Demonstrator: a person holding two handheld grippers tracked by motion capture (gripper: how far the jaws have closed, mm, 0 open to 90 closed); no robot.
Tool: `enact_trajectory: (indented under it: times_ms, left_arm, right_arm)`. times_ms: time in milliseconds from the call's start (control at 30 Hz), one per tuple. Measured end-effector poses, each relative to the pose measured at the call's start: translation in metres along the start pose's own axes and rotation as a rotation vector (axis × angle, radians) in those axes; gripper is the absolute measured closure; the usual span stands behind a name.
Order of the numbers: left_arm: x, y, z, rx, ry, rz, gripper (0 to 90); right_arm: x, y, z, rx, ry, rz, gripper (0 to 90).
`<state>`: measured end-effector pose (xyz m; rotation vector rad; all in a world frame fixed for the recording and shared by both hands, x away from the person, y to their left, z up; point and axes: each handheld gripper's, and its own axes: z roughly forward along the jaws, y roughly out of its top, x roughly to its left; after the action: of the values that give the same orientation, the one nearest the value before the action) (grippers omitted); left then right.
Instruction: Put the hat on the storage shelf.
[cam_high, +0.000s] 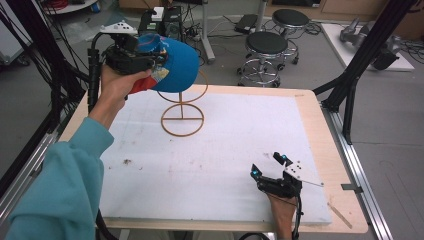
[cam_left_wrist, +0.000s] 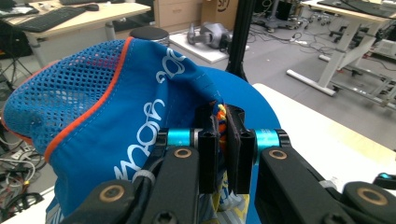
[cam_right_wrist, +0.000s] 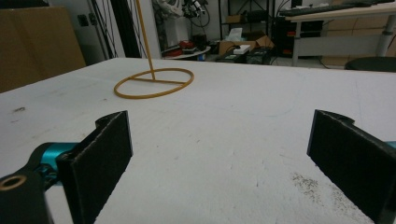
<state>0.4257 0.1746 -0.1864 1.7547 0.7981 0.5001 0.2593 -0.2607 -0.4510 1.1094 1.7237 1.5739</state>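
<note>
A blue cap (cam_high: 175, 62) with orange trim and a mesh panel hangs over the top ring of a thin brass wire stand (cam_high: 182, 119) at the back left of the table. My left gripper (cam_high: 150, 62) is shut on the cap's edge, held up in the air beside the stand. In the left gripper view the jaws pinch a fold of the cap (cam_left_wrist: 107, 116) between the pads (cam_left_wrist: 208, 154). My right gripper (cam_high: 270, 166) rests low at the table's front right, open, with nothing between its jaws. The stand's base ring (cam_right_wrist: 154, 83) lies ahead of it on the left.
The white board (cam_high: 210, 165) covers most of the wooden table (cam_high: 320, 130). Black frame posts (cam_high: 350, 85) stand at the table's right and left edges. Stools (cam_high: 265, 47) and cables are on the floor beyond the far edge.
</note>
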Motion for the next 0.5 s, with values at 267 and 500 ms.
enact_trajectory:
  times_ms: [267,500]
  left_arm:
    - [0.007,0.004,0.013,-0.014,-0.011,-0.017,84.3]
    - [0.004,0.008,0.040,0.002,-0.029,-0.018,84.3]
  right_arm:
    - [0.000,0.000,0.001,-0.002,-0.003,-0.008,5.6]
    - [0.000,0.000,0.000,0.000,-0.004,-0.004,5.6]
